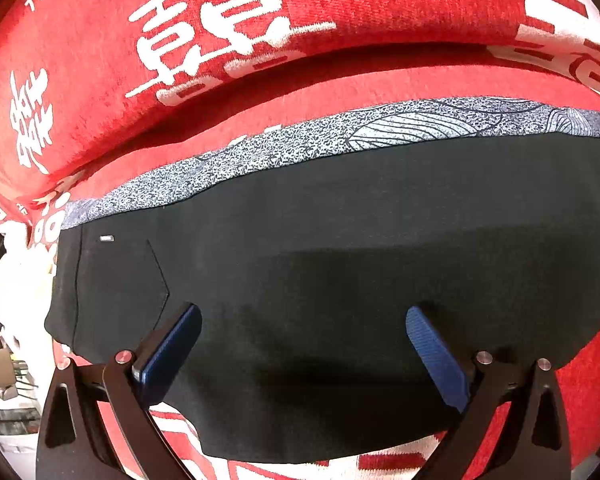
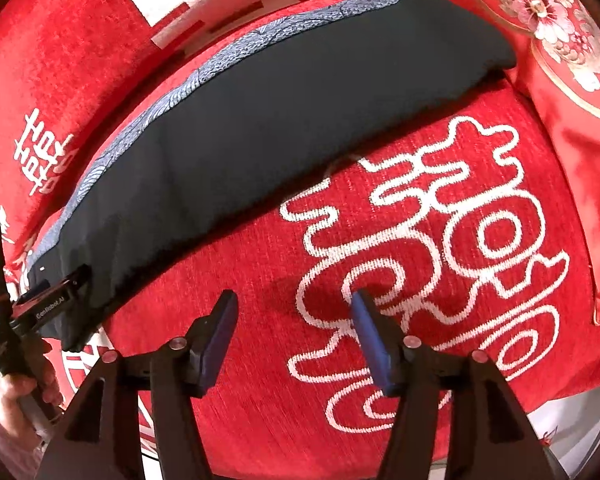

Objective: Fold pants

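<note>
The pants [image 1: 340, 280] were black, plain and matte, laid flat in a long folded band with a strip of grey-and-white patterned fabric [image 1: 300, 140] showing along their far edge. A stitched pocket outline and a tiny pale tag [image 1: 107, 238] marked the end nearer the left gripper. They lay on a red woven cover [image 2: 240, 380] over a cushioned seat, along its back edge beside the upright cushions, one end reaching a red satin pillow [image 2: 560, 80] embroidered with flowers.

The cover carried large white Chinese characters; the letters "THE" could be read in the left wrist view and "DAY" in the right. "GenRobot.AI" was printed on the left gripper's body.

The left gripper [image 1: 304, 332] hung over the pants with its blue pads spread wide and nothing between them. The right gripper [image 2: 294, 320] stood part open over bare red cover, well clear of the pants, holding nothing.
</note>
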### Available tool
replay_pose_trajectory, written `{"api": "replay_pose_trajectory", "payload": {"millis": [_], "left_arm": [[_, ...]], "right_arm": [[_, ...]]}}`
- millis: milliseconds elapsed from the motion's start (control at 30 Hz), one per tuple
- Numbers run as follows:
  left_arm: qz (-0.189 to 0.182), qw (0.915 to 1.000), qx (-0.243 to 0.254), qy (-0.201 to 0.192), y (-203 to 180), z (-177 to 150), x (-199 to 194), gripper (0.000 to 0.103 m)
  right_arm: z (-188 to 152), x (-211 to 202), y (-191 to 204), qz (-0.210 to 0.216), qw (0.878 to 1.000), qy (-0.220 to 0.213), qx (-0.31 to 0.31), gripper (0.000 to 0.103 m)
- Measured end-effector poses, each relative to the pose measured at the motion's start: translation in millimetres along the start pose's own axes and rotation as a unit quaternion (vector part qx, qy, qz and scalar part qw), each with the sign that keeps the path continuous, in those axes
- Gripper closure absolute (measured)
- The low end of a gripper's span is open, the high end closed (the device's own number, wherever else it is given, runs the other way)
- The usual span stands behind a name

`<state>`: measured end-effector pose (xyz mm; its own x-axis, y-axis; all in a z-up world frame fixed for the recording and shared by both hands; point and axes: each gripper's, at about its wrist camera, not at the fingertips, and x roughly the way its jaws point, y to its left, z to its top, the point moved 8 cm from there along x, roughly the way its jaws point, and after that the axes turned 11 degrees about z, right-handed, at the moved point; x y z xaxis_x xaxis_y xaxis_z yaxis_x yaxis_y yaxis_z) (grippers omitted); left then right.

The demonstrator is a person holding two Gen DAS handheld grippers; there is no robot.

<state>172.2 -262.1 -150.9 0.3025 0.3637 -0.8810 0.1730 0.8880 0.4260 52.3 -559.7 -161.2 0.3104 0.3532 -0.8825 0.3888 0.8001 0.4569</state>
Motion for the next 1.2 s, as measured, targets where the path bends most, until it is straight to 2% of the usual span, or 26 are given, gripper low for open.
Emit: {"api": "replay_pose_trajectory", "payload": {"millis": [133,267,533,600,700,767,900,1067,1200], "left_arm": [[-0.003,1.0000,0.008,0.000,4,6,3,0.000],[0.009,0.9998,0.006,-0.015,27,16,4,0.000],[0.077,0.9962,-0.032,-0.025,143,63,63,0.000],[0.103,0.9938,-0.040,-0.016,173,71,86,0.000],[0.126,0.9898,-0.065,0.015,210,60,117,0.000],[0.110,0.9894,-0.091,0.028,228,44,131,0.000],[0.067,0.9869,-0.142,0.038,245,23,135,0.000],[0.060,0.9879,-0.141,0.026,242,14,130,0.000],[0.053,0.9877,-0.144,0.030,249,6,126,0.000]], "right_arm": [[-1,0,1,-0.007,1.000,0.003,-0.008,0.038],[-3,-1,0,-0.009,1.000,0.007,-0.009,0.038],[4,5,17,-0.032,0.999,0.004,-0.020,0.038],[5,8,27,-0.031,0.999,0.005,-0.025,0.038],[6,14,46,-0.025,0.999,0.009,-0.033,0.037],[6,17,60,-0.021,0.999,0.012,-0.042,0.038],[6,22,89,-0.017,0.997,0.012,-0.072,0.038],[8,27,125,-0.011,0.994,0.012,-0.107,0.038],[4,29,142,-0.006,0.992,0.011,-0.122,0.038]]}}
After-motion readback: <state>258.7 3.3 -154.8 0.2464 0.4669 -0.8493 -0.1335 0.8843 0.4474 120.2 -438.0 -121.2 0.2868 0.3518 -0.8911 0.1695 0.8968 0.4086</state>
